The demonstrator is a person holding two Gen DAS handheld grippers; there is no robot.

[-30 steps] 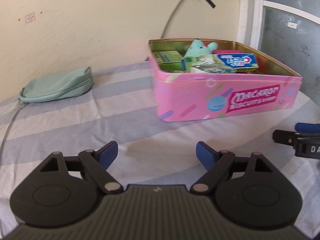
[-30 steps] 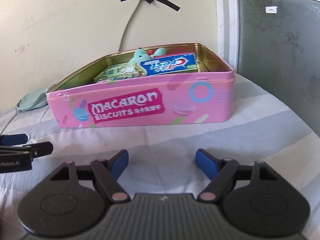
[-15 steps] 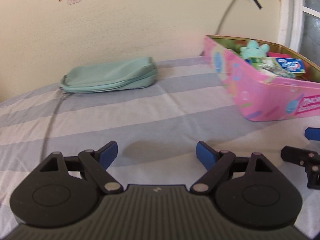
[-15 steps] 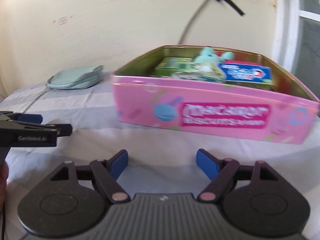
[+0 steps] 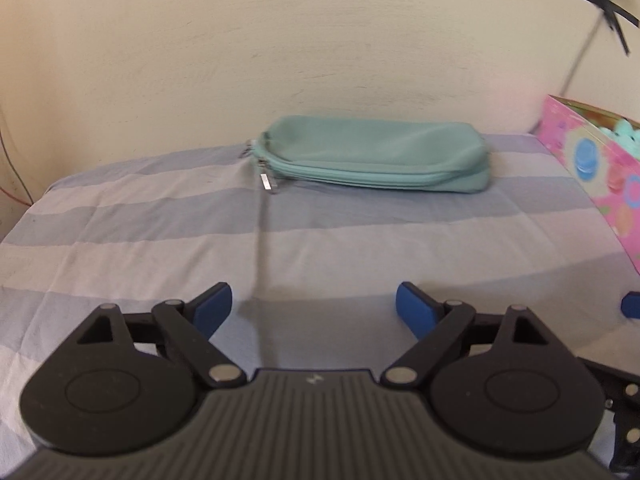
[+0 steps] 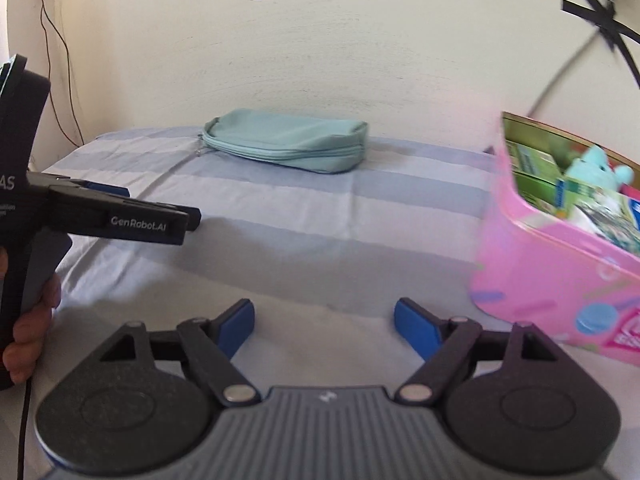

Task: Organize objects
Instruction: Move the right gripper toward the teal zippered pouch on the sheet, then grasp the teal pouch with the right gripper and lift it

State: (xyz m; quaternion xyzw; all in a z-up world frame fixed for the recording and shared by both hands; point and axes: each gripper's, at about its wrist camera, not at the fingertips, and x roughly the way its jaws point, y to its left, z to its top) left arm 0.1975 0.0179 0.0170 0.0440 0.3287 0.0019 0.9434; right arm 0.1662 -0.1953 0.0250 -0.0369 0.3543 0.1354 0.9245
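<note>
While the left gripper (image 5: 314,304) is facing the one teal pouch (image 5: 374,158), its jaws are standing wide with nothing between them, having just been opening. The pouch is lying flat on the striped cloth (image 5: 160,220) against the wall, zipper pull at its left end, and the pink tin (image 5: 600,172) is sitting just to the right of the pouch. Judging from this, the step is reaching for the pouch, so coming in low and centring the jaws across its narrow depth would be working best. Seen from the right gripper (image 6: 324,322), whose jaws are likewise standing wide and empty after just opening, the pouch (image 6: 288,144) is lying ahead, left of the tin (image 6: 536,264). That single tin is holding one teal plush toy (image 6: 592,164) and several boxes, too blurred to count. One hand (image 6: 34,320) is gripping the left tool, nearer than the pouch.
</note>
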